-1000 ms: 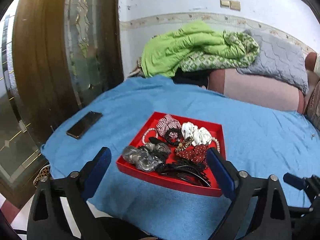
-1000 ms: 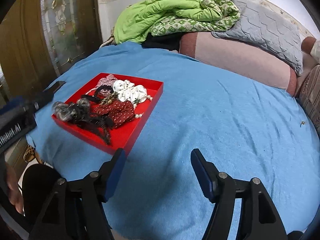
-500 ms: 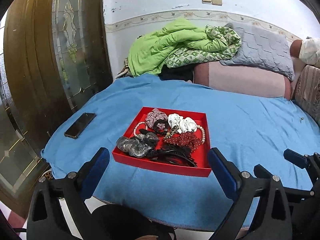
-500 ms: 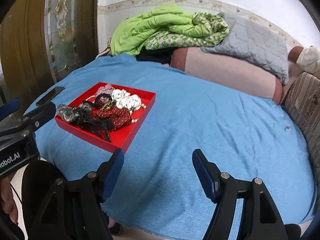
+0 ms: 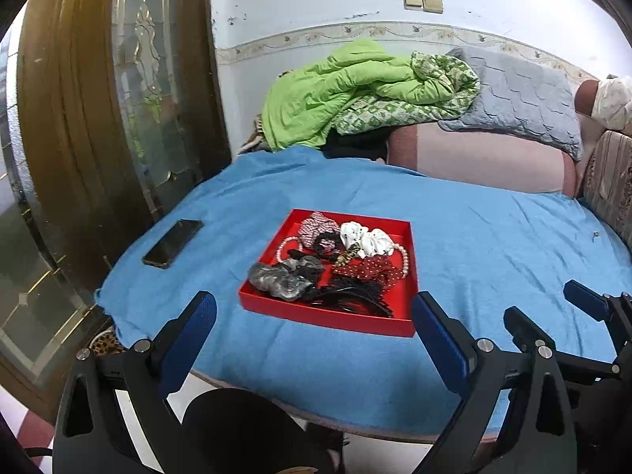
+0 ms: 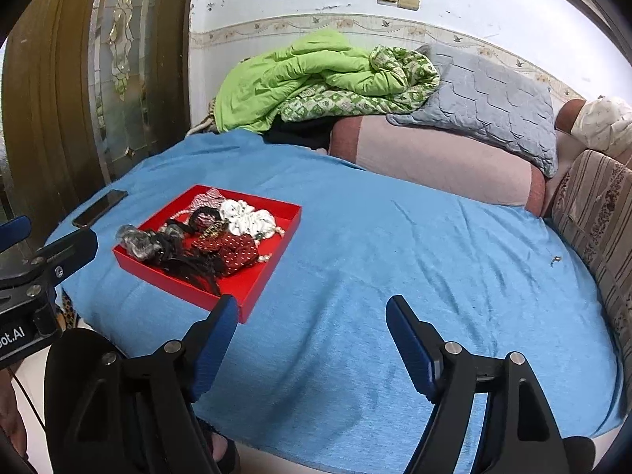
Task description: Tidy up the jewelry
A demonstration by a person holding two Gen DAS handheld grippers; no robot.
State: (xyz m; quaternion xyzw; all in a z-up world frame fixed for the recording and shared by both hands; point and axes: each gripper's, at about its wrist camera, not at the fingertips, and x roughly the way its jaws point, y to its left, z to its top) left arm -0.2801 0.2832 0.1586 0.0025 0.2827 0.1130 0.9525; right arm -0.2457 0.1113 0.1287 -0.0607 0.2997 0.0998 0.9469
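L claw: left gripper spread wide, nothing betw pads, hovers at near edge of the blue bed.
R claw: right gripper jaws just been opening, empty, over bare cover.
Tray: red tray w/ scrunchies + pearl strand, just beyond L claw; ahead-left of R claw, near bed's left edge.
Phone: phone left of tray.

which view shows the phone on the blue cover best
The left wrist view: the whole phone lies in plain sight on the blue cover, left of the red tray. In the right wrist view the phone is smaller and near the picture's left edge.
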